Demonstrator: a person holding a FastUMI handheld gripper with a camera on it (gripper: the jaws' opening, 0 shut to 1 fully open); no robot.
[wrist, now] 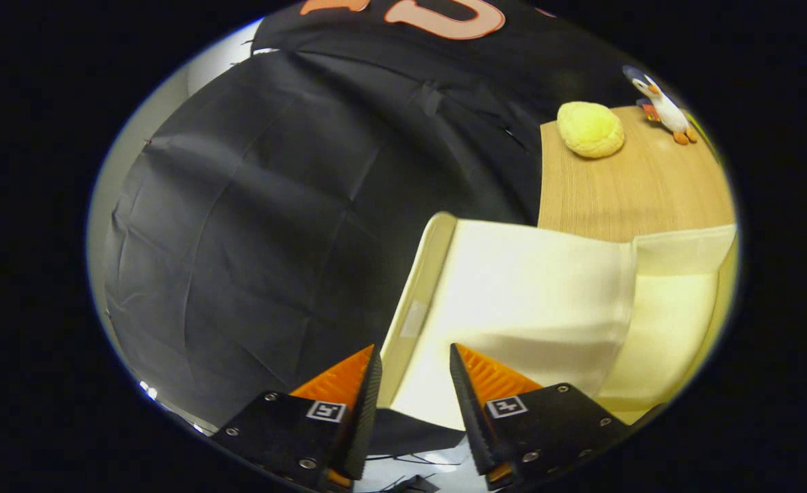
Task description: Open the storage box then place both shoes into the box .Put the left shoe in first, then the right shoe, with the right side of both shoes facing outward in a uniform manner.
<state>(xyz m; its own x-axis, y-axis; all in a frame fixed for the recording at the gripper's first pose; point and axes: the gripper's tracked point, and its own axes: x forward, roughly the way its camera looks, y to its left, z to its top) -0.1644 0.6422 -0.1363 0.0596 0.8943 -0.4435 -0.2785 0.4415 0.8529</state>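
A cream-white storage box (664,329) stands on a wooden table (643,185) against the black cloth wall. Its broad white lid panel (527,301) is swung up and tilted, and its rimmed edge (417,294) runs down toward me. My gripper (414,356) is open. The lower end of that lid edge lies between the two fingertips, close to the left finger (366,383). The right finger (472,390) sits in front of the panel's face, with a gap between it and the edge. Right of the panel, part of the box's pale inside shows.
A yellow bun-shaped soft toy (590,129) and a small penguin toy (665,106) sit at the far end of the wooden table, beyond the box. The black cloth wall (253,205) hangs close on the left of the box.
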